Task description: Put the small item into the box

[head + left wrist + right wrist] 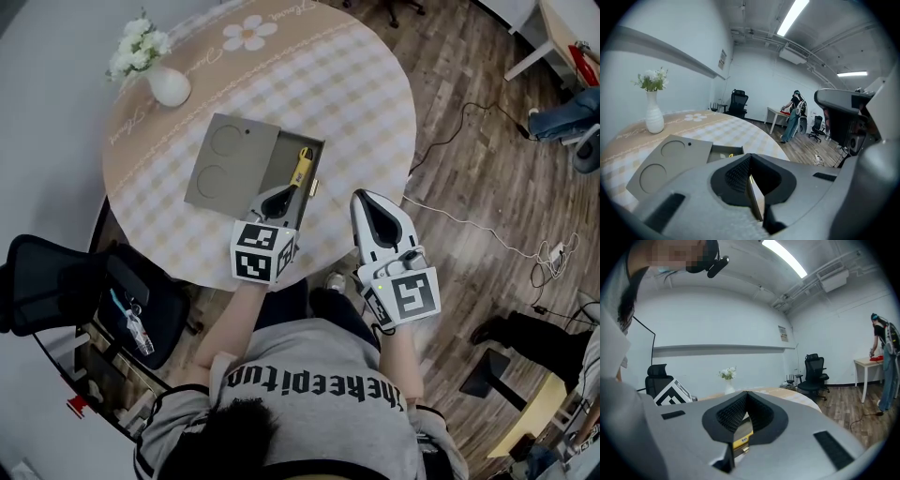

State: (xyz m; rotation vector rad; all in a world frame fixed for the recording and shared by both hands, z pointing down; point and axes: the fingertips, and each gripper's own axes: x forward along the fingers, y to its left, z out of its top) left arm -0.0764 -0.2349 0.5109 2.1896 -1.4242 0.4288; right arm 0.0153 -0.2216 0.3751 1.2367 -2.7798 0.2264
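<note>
Fingers [733,174] on left gripper [284,191] and right gripper [370,199] are pressed together, empty, by the box [281,159].

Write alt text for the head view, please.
From above, a person holds the left gripper and right gripper, both shut, at a round table's near edge, by an open grey box holding a yellow item; a flower vase stands beyond.

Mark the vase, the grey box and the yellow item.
vase [170,87], head view, its white body.
grey box [225,161], head view, its flat panel with two circles.
yellow item [302,166], head view, its middle.
</note>
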